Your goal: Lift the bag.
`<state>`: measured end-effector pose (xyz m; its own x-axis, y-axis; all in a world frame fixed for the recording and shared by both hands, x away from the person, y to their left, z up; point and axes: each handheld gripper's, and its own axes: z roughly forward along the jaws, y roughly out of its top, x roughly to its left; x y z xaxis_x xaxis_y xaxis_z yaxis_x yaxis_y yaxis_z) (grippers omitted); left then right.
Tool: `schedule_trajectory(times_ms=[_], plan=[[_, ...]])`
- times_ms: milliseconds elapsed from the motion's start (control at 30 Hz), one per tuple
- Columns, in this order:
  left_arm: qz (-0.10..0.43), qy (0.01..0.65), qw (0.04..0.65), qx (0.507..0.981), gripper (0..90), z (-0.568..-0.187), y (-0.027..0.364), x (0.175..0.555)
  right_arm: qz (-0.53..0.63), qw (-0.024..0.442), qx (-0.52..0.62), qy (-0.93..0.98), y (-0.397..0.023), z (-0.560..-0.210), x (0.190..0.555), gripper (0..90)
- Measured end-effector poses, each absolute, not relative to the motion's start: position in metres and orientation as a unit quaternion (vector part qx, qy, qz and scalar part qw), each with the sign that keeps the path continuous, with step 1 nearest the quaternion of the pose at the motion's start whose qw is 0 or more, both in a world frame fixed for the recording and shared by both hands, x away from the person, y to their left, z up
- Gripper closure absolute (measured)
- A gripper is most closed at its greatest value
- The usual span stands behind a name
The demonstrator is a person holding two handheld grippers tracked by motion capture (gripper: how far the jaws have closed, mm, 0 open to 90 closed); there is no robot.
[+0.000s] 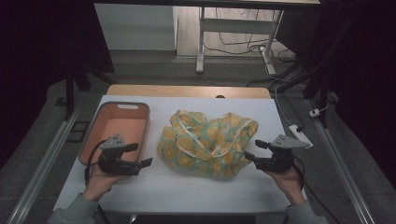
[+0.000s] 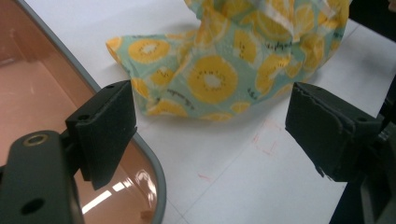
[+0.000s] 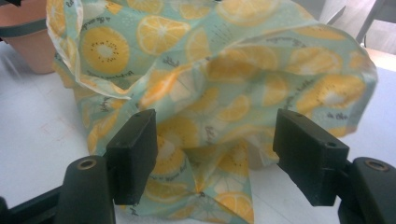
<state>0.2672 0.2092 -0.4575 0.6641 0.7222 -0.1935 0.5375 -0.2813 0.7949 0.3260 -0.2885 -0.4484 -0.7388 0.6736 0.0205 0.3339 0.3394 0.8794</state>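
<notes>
Sitting crumpled mid white table (image 1: 196, 191): fruit-print bag (image 1: 205, 142), beside pink bin (image 1: 88, 149). Flanking it, left claw (image 1: 140, 154) and right claw (image 1: 252, 150), both gaping wide, empty. Risking pinching one loose layer, dragging bag askew.

Black claws (image 1: 145, 154) (image 1: 250, 150) are topped by grey three-cornered plates; black cables trail; pale green sleeves (image 1: 70, 211) are worn.
</notes>
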Motion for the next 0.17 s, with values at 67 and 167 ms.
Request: schedule_trajectory(times_ms=[67, 167], plan=[[0.103, 0.394, 0.450, 0.794, 16.2, -0.4584, 0.2097, 0.2668, 0.484, 0.181, 0.310, 0.798, -0.2872, -0.4473, 0.3246, 31.7], [0.106, 0.393, 0.452, 0.794, 16.2, -0.4582, 0.2106, 0.2670, 0.486, 0.183, 0.306, 0.798, -0.2873, -0.4483, 0.3223, 31.6]])
